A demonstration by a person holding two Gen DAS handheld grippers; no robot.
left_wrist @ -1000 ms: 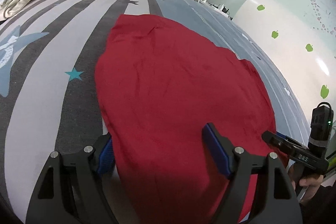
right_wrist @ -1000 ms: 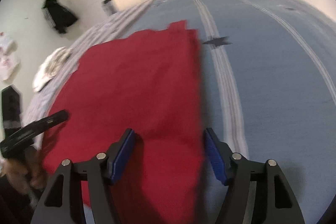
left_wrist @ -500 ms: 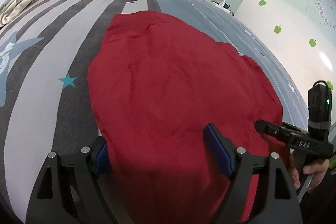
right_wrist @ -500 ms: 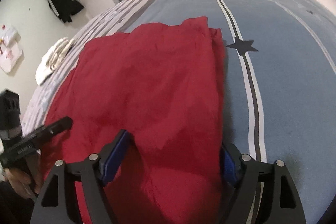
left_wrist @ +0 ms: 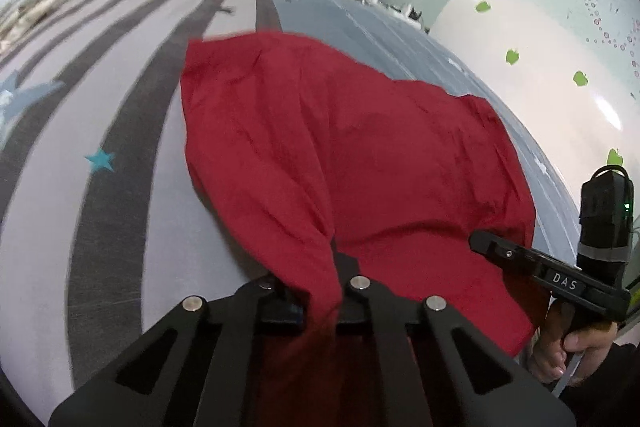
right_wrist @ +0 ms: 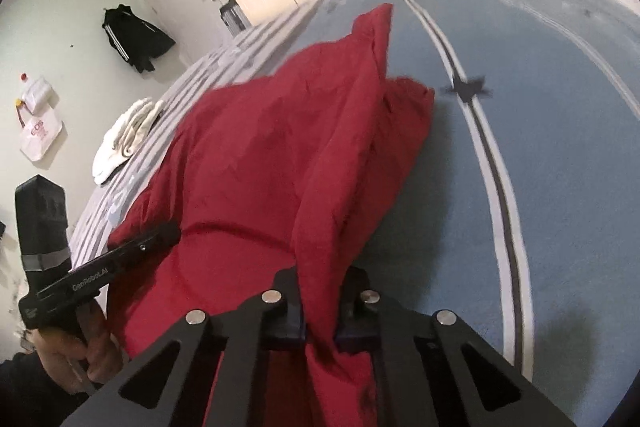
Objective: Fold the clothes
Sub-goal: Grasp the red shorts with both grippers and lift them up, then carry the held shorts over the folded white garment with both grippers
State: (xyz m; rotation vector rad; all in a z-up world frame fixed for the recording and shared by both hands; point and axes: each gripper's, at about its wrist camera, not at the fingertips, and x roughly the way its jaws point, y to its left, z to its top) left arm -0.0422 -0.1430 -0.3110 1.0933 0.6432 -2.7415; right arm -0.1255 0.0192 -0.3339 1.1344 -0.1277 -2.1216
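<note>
A red garment (left_wrist: 360, 155) lies spread on the bed, its near edge lifted into ridges. My left gripper (left_wrist: 322, 301) is shut on the garment's near left edge, cloth bunched between the jaws. My right gripper (right_wrist: 320, 323) is shut on the red garment (right_wrist: 288, 155) at its near right edge, a fold of cloth rising from the jaws. Each gripper also shows from the side in the other's view, the right gripper (left_wrist: 532, 259) at the right and the left gripper (right_wrist: 120, 251) at the left, each held by a hand.
The bed cover (left_wrist: 100, 187) is grey-and-white striped with stars on the left and blue (right_wrist: 560, 107) on the right. A folded pale cloth (right_wrist: 124, 139) lies far left on the bed. A black jacket (right_wrist: 136, 39) hangs on the wall; wardrobes stand behind.
Both grippers went from open around the garment's near edge to shut on it. The cloth now pulls up into ridges toward each gripper.
</note>
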